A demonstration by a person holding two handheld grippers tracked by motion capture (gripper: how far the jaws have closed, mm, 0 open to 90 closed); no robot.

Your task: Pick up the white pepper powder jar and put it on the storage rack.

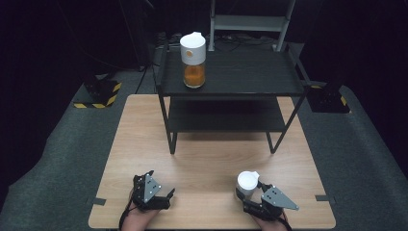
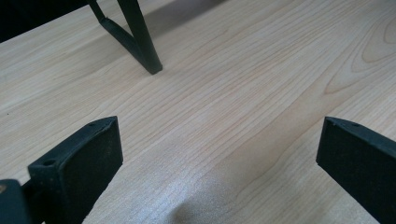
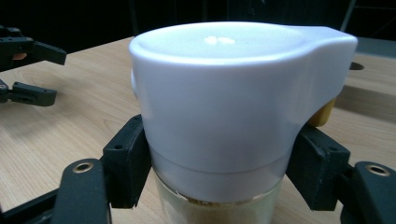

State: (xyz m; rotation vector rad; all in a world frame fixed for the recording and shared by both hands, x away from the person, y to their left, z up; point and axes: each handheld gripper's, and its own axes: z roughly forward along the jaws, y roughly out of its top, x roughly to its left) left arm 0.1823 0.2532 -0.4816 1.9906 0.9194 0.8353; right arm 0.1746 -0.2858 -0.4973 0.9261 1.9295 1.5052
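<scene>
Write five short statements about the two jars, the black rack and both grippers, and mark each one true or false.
1. The right gripper is shut on the white-lidded jar near the table's front edge. True.
2. The left gripper holds a jar. False: its jaws stand open over the bare wooden table, nothing between them.
3. A second jar with orange contents stands on the top shelf of the black rack. True.
4. That second jar lies on its side. False: it stands upright, white lid on top.
5. The rack stands on the floor beside the table. False: its legs rest on the table top, at the far half.
</scene>
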